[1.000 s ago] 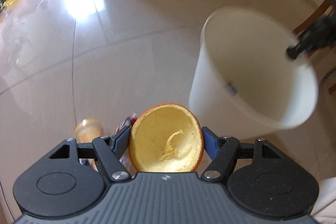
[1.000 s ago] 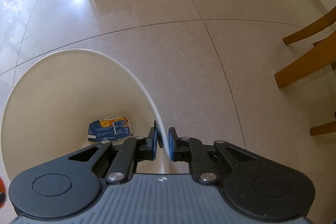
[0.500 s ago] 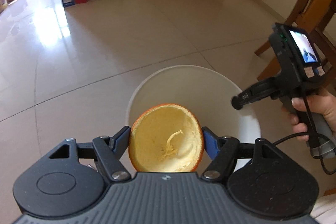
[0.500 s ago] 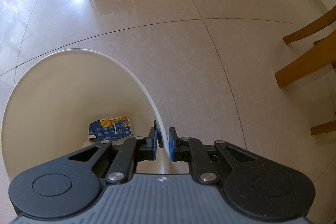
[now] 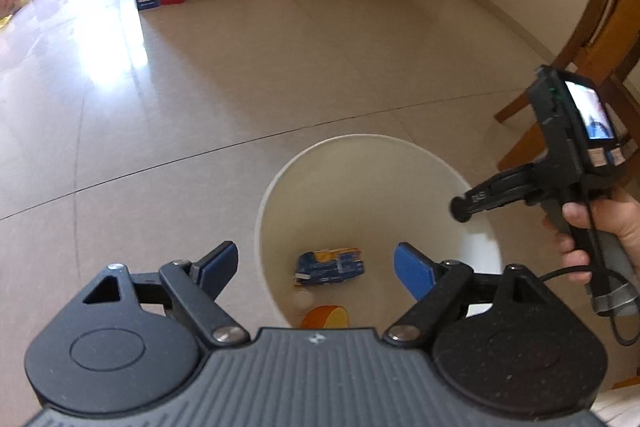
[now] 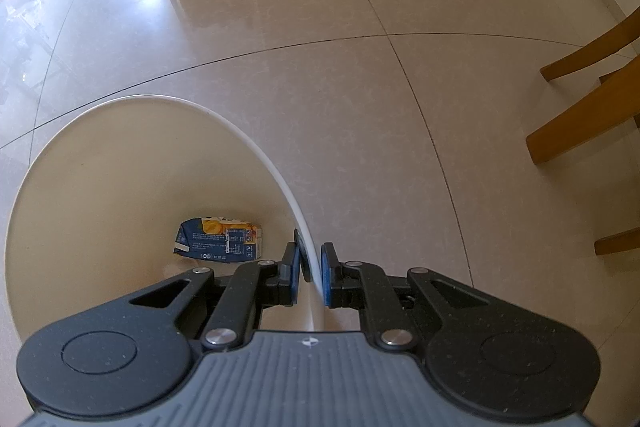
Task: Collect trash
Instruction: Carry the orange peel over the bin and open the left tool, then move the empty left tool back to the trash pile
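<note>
The left tool (image 5: 316, 263) hangs over the white bin (image 5: 360, 147) with its fingers spread wide and nothing between them. The orange peel (image 5: 326, 317) lies at the bin's bottom beside a blue carton (image 5: 330, 265). The right tool (image 6: 311, 267) pinches the bin's rim on the tiled floor (image 6: 360, 87).

Bucket (image 5: 360, 163) mouth unobstructed; right gripper (image 6: 310, 269) straddling rim
</note>
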The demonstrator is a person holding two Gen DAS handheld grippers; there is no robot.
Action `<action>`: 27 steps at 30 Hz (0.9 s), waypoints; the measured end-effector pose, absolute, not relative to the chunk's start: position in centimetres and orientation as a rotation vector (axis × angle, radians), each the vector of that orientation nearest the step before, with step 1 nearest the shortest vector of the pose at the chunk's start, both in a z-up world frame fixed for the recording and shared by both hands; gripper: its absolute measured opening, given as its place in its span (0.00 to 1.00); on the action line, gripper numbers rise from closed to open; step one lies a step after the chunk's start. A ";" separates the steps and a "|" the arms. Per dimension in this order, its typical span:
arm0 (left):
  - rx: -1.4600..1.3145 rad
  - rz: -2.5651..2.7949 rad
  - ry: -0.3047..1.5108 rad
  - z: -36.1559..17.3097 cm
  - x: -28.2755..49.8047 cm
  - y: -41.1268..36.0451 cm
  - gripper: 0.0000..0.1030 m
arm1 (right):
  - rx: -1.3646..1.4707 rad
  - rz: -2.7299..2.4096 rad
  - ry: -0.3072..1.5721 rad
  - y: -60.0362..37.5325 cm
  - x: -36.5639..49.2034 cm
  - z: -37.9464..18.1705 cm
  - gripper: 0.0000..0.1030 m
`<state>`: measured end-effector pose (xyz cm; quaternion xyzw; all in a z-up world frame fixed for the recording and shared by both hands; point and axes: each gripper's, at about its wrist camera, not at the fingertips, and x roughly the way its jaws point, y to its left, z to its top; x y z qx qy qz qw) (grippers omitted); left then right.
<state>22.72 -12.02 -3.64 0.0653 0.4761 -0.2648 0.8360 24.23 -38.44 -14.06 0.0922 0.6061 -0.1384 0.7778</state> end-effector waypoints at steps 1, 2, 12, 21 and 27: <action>0.143 -0.548 1.006 -3.7 22.8 -11.7 0.83 | 0.198 -0.299 1.311 -38.4 24.2 -14.1 0.13; 0.144 -0.537 1.006 -3.8 22.9 -11.4 0.83 | 0.196 -0.299 1.310 -38.4 24.2 -14.1 0.13; 0.036 -0.347 1.047 -5.7 22.2 -6.6 0.90 | 0.192 -0.300 1.310 -38.3 24.2 -14.1 0.13; -0.179 -0.085 1.170 -11.1 20.0 -0.6 0.91 | 0.185 -0.300 1.308 -38.1 24.2 -14.2 0.13; -0.240 0.035 1.267 -17.3 17.5 0.6 0.91 | 0.184 -0.304 1.307 -38.0 24.2 -14.2 0.13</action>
